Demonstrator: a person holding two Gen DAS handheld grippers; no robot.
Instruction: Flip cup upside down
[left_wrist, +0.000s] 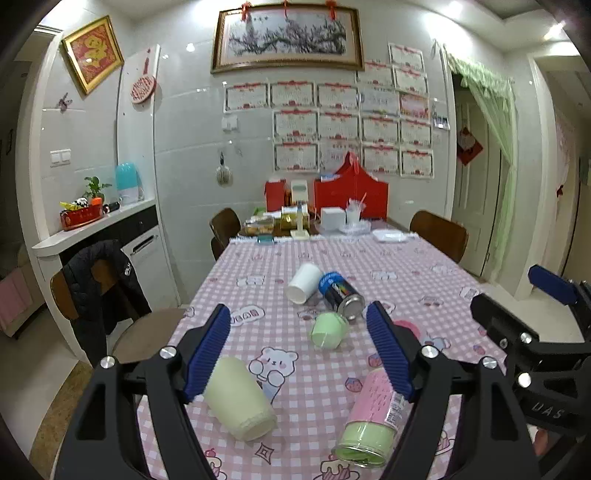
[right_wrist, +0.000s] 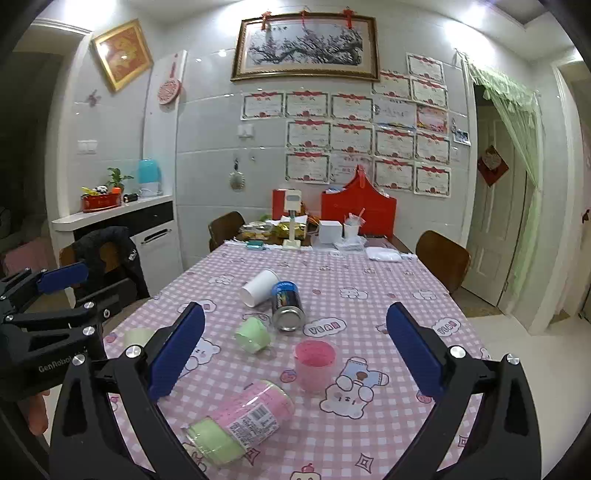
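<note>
Hovering above the table (right_wrist: 369, 295), both my left tool (left_wrist: 299, 347) and right tool (right_wrist: 295, 347) stand with fingers wide apart, holding nothing; I judge the reach has not begun. The pink cup (right_wrist: 315, 364) stands upright, mouth up, between my right tool's fingers and apparently ahead of them. Translucent, probably light plastic. Next move calls for closing squarely on its wall, then lifting and inverting without disturbing the tipped cups nearby
</note>
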